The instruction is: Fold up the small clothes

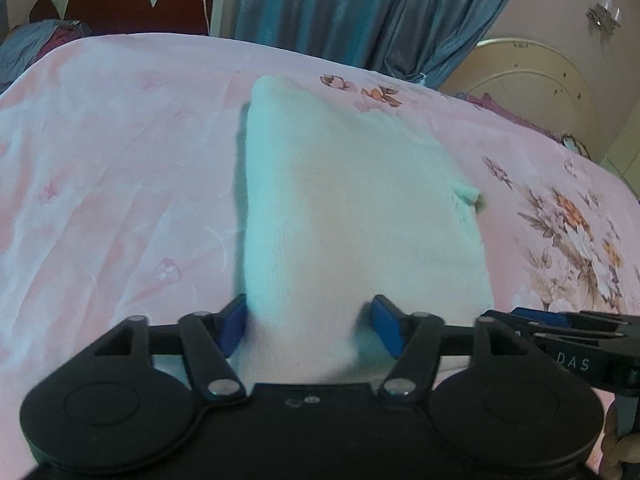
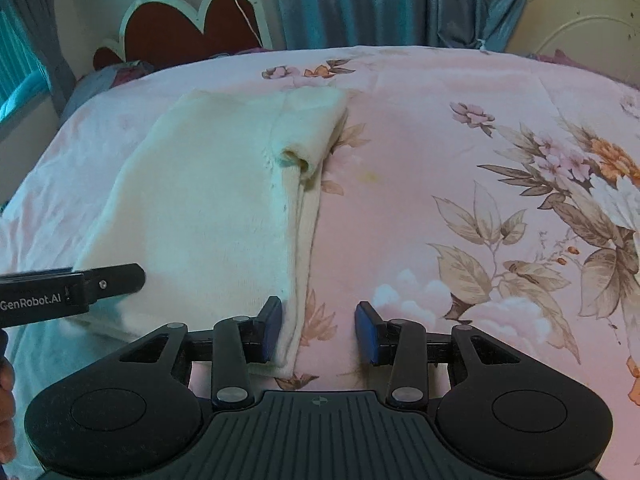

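The bed is bare and flat beside the folded white cloth. The headboard and curtain block its far edge.

A bed covered by a pink sheet printed with flowers and leaves carries everything here. A folded cream knitted garment lies flat directly on the sheet, left of the large floral print, running from the near edge toward the far side. A rolled sleeve end rests at its right edge.
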Tool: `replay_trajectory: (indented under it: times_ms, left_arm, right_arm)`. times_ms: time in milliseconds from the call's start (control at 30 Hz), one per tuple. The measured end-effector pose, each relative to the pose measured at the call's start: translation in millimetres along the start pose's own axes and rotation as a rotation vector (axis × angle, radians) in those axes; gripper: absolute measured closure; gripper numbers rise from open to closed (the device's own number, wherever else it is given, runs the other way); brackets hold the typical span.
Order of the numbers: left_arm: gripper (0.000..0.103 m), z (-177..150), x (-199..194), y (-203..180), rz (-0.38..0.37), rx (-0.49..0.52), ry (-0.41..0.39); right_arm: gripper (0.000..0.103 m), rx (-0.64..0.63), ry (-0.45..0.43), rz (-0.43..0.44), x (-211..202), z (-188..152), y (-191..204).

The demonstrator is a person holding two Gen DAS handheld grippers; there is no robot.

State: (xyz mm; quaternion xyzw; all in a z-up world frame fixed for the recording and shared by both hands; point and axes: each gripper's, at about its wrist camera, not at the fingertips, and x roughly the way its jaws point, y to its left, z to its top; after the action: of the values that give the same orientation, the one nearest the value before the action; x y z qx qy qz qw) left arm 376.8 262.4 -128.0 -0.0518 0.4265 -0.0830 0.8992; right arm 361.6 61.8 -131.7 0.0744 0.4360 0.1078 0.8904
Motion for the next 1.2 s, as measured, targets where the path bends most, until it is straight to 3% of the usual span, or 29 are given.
replay_trajectory:
  times_ms: [33, 200, 500, 667, 800, 900, 1033, 1133, 1200]
  left_arm:
    - [0.022, -1, 0, -2, 0.005, 0.004, 0.002]
    - [0.0, 0, 5, -5, 0.027, 0.014, 0.034]
    - [0.0, -2, 6, -1, 0.063, -0.009, 0.075]
    - [0.0, -1, 4, 6, 0.06, -0.101, 0.078]
    - [0.001, -1, 3, 0, 0.111, -0.105, 0.082]
    - [0.002, -3, -1, -4, 0.149, -0.101, 0.078]
    - [0.014, -10, -23, -11, 0.209, -0.083, 0.07]
    - [0.026, -20, -51, -21, 0.259, -0.045, 0.06]
    - [0.025, -30, -79, -30, 0.263, -0.024, 0.037]
  right_arm:
    - [0.063, 0.002, -0.001, 0.002, 1, -1, -1]
    - [0.063, 0.019, -0.007, -0.001, 0, -1, -1]
    - [0.062, 0.028, -0.012, -0.001, 0, -2, -1]
    - [0.062, 0.013, -0.017, -0.008, 0, -2, 2]
    - [0.061, 0.001, -0.027, 0.004, -4, 0, 3]
    - [0.045, 0.029, -0.049, 0.017, -18, 1, 1]
    - [0.027, 0.033, -0.11, 0.039, -56, -10, 1]
    - [0.018, 0.019, -0.14, 0.054, -90, -22, 2]
    - [0.012, -0.004, -0.151, 0.065, -113, -31, 6]
